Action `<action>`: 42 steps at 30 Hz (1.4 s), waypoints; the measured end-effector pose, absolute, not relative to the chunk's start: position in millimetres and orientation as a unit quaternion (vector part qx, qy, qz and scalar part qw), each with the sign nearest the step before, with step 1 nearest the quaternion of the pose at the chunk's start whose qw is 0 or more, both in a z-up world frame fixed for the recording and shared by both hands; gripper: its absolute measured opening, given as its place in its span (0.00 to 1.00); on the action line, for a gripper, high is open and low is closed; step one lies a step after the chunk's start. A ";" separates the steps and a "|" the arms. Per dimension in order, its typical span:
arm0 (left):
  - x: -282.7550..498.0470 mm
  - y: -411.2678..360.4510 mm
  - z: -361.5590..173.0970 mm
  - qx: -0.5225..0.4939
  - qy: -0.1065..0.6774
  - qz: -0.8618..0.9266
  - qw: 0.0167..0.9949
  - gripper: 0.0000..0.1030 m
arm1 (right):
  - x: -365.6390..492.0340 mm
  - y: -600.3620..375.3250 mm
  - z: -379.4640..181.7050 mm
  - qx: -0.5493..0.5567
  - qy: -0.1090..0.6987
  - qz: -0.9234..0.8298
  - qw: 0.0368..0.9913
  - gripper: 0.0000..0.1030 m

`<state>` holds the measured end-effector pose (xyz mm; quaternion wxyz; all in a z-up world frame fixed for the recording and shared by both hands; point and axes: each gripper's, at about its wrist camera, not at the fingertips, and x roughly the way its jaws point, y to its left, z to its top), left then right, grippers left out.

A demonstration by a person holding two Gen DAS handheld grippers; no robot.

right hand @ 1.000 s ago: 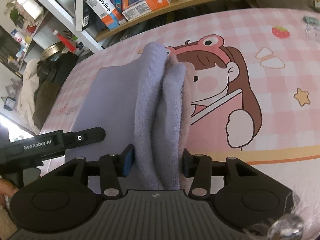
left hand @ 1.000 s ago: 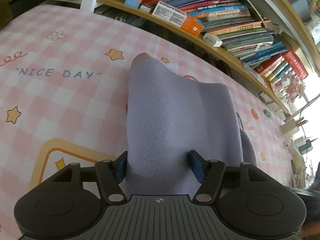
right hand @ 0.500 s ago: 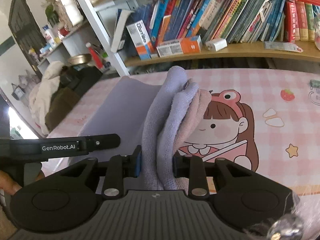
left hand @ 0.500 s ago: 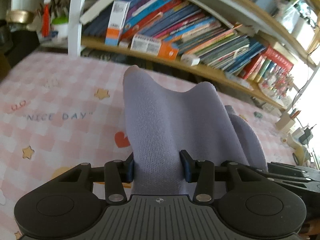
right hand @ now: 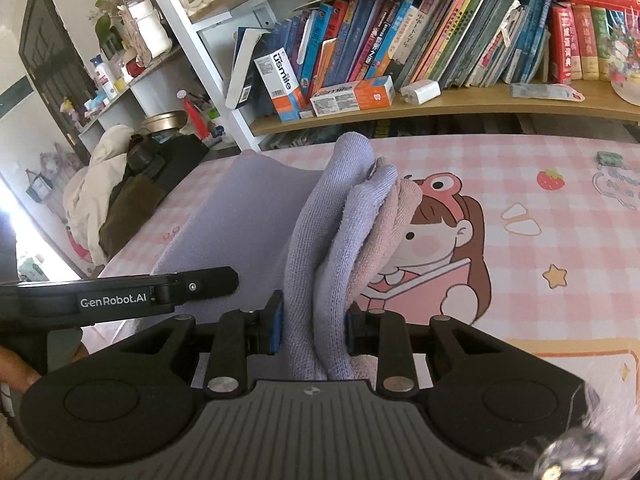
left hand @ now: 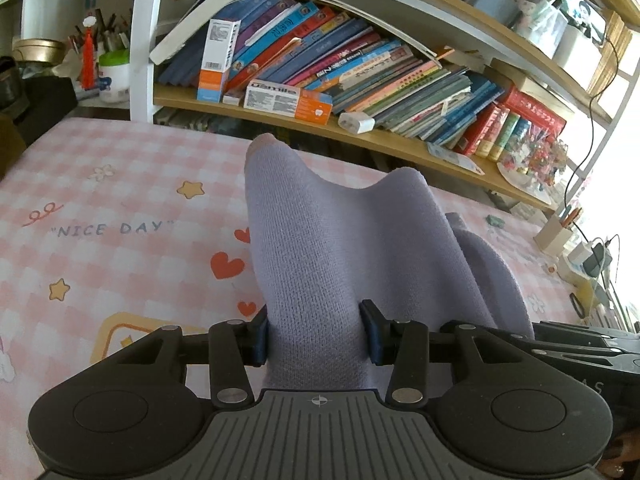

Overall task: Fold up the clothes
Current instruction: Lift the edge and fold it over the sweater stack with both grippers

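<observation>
A pink checked cloth [left hand: 120, 200] is covering the surface in front of you, printed with "NICE DAY" [left hand: 114, 229], stars, hearts and a cartoon girl [right hand: 440, 240], and a wooden shelf [right hand: 460, 108] packed with books is running behind it. On that shelf two boxes are reading "usmile": one standing upright [right hand: 280, 84], one lying flat [right hand: 352, 96]. Your left gripper [left hand: 316, 332] is pinching a fold of the lavender knit garment [left hand: 344, 248], which is rising off the cloth and hiding the print behind it. Your right gripper [right hand: 314, 326] is squeezing a bunched stack of the same garment's layers, the lowest looking pinkish. The other tool's arm, marked "GenRobot.AI" [right hand: 116, 300], is crossing the right wrist view, a fingertip [right hand: 16, 372] cut off at the edge. A pale pen holder [left hand: 558, 232] is sitting far right, its contents too small to make out.
</observation>
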<state>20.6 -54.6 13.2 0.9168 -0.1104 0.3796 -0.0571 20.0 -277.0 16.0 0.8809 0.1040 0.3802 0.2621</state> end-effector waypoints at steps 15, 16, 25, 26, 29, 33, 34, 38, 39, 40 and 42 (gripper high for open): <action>14.6 -76.1 15.4 -0.097 0.384 -0.071 0.915 0.42 | 8.5 -299.0 13.8 0.122 0.377 0.251 0.883 0.26; 15.0 -75.5 15.3 -0.096 0.385 -0.073 0.915 0.41 | 7.9 -299.5 13.9 0.123 0.377 0.249 0.884 0.26; 20.7 -66.6 11.9 -0.092 0.391 -0.096 0.911 0.42 | 3.7 -289.4 13.0 0.127 0.379 0.227 0.888 0.25; 21.6 -63.1 10.9 -0.092 0.391 -0.099 0.910 0.42 | 3.4 -286.9 12.9 0.127 0.380 0.224 0.888 0.25; 25.6 -49.7 7.9 -0.093 0.390 -0.112 0.909 0.42 | 2.3 -273.3 13.4 0.127 0.380 0.211 0.892 0.25; 35.4 -26.6 8.1 -0.100 0.386 -0.129 0.908 0.42 | 2.4 -250.4 18.8 0.126 0.381 0.194 0.895 0.25; 37.5 -20.9 8.4 -0.101 0.384 -0.133 0.908 0.41 | 3.3 -244.3 19.6 0.126 0.381 0.191 0.896 0.25; 44.1 1.4 9.2 -0.104 0.379 -0.144 0.908 0.41 | 6.8 -219.8 22.8 0.123 0.378 0.179 0.900 0.25; 45.6 7.2 9.4 -0.105 0.378 -0.147 0.908 0.41 | 7.7 -213.7 23.6 0.123 0.377 0.176 0.901 0.25; 47.4 14.2 9.4 -0.106 0.377 -0.150 0.908 0.41 | 8.6 -207.6 24.4 0.122 0.376 0.173 0.902 0.25; 51.1 25.8 8.8 -0.109 0.376 -0.153 0.908 0.41 | 10.3 -195.3 26.0 0.121 0.375 0.168 0.904 0.25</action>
